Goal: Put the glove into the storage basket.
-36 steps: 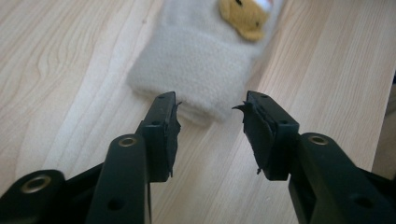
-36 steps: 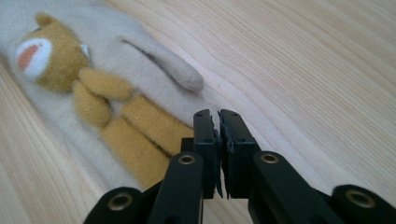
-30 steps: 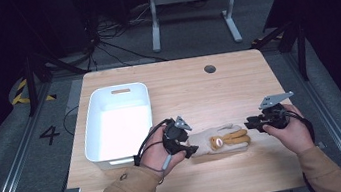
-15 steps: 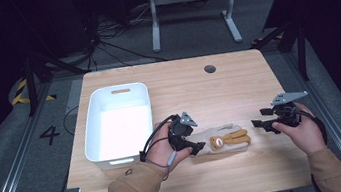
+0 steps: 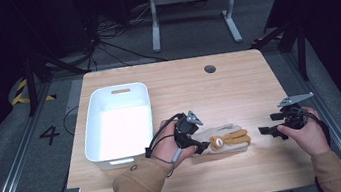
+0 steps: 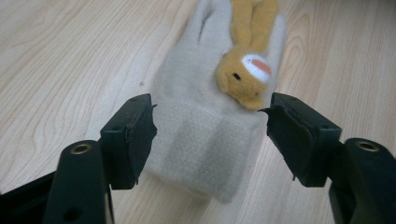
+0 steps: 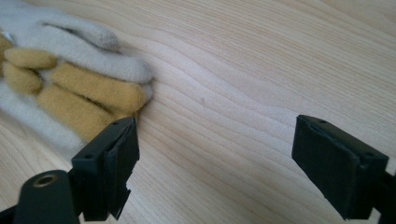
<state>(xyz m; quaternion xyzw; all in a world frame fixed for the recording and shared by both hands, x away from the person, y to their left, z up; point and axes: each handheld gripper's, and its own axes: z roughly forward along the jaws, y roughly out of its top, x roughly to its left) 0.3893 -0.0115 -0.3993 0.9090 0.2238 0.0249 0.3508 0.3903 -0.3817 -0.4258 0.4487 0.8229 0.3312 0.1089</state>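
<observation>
A beige glove (image 5: 222,140) with a tan plush bunny on its back lies flat on the wooden table (image 5: 238,91), cuff to the left. My left gripper (image 5: 204,144) is at the cuff. In the left gripper view the cuff of the glove (image 6: 205,107) lies between the two jaws of the left gripper (image 6: 210,135), which have just been opening and do not press on it. My right gripper (image 5: 267,131) is to the right of the glove's fingers. Its jaws have just been opening too: the right gripper (image 7: 215,158) stands wide over bare wood, and the glove (image 7: 70,79) is off to one side.
A white plastic bin (image 5: 117,89) stands on the left half of the table, just left of my left hand. A round cable hole (image 5: 210,68) is near the far edge. Beyond the table are a dark floor and a metal stand.
The right gripper has let go of the glove's finger end, opened and drawn away to the right. The left gripper's jaws have spread apart at the cuff. The glove lies flat.
</observation>
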